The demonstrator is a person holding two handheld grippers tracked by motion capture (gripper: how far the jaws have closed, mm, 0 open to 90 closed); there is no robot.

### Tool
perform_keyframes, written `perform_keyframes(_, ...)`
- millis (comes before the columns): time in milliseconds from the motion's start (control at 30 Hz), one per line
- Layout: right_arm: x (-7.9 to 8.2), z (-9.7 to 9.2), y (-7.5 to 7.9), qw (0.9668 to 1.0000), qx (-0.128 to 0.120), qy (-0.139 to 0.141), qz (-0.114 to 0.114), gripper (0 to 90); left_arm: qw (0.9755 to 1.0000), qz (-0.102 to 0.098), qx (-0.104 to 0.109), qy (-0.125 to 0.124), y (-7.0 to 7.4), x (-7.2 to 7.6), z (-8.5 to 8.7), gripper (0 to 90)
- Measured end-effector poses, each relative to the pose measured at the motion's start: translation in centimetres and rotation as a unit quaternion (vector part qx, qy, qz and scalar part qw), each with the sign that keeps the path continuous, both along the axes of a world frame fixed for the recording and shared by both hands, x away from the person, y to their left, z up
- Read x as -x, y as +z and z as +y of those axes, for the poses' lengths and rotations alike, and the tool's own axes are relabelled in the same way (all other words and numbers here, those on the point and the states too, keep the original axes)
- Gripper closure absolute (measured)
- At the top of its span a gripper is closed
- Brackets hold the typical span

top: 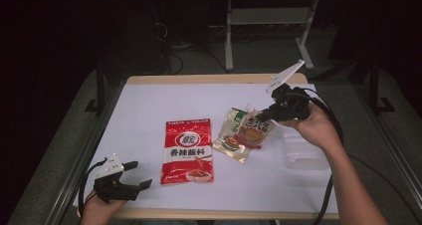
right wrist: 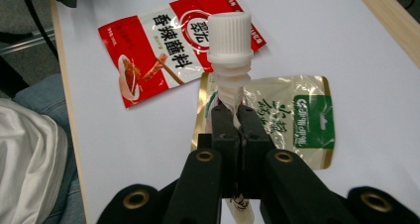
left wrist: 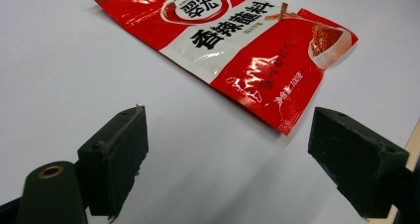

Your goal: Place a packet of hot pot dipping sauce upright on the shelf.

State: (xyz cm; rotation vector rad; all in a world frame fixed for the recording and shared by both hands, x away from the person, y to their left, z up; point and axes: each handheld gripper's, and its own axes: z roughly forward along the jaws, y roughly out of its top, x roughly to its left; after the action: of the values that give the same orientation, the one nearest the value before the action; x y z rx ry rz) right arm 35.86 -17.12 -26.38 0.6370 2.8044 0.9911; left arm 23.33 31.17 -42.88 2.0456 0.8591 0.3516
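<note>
- Centrally, the white table (top: 149, 110) bears every item; the red sachet (top: 188, 151) lies flat at its middle.
- Spouted pouch (top: 256, 128): just right of the red sachet, over a green-labelled packet (top: 233, 140), its white cap (right wrist: 229, 35) forward of the jaws.
- Right gripper (right wrist: 237, 120): clenched on the pouch's spout.
- Left gripper (top: 137, 174): released, jaws wide, left of the red sachet.

Sauce packet (top: 188, 151) on table (top: 149, 105), left of spouted pouch (top: 255, 128).
</note>
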Motion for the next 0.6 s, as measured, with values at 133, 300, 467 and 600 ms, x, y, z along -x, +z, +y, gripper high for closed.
perform_keyframes(133, -0.3, -0.8, 0.6, 1.0000, -0.001, -0.006, 0.000, 88.1, 1.0000, 0.001, 0.003, 0.001, -0.1, -0.2, 0.1, 15.5)
perform_keyframes(300, -1.1, -1.8, 1.4, 0.9999, -0.002, -0.012, -0.002, 88.2, 1.0000, 0.003, 0.007, 0.005, -0.1, -0.5, 0.0, 15.5)
perform_keyframes(467, -2.0, -2.7, 1.8, 0.9998, -0.007, -0.016, 0.002, 88.2, 1.0000, 0.002, -0.002, 0.005, -0.1, -0.7, -0.1, 15.5)
perform_keyframes(600, -2.6, -3.5, 2.1, 0.9997, -0.008, -0.023, 0.005, 88.2, 0.9999, 0.005, 0.003, 0.008, -0.2, -0.8, -0.1, 15.5)
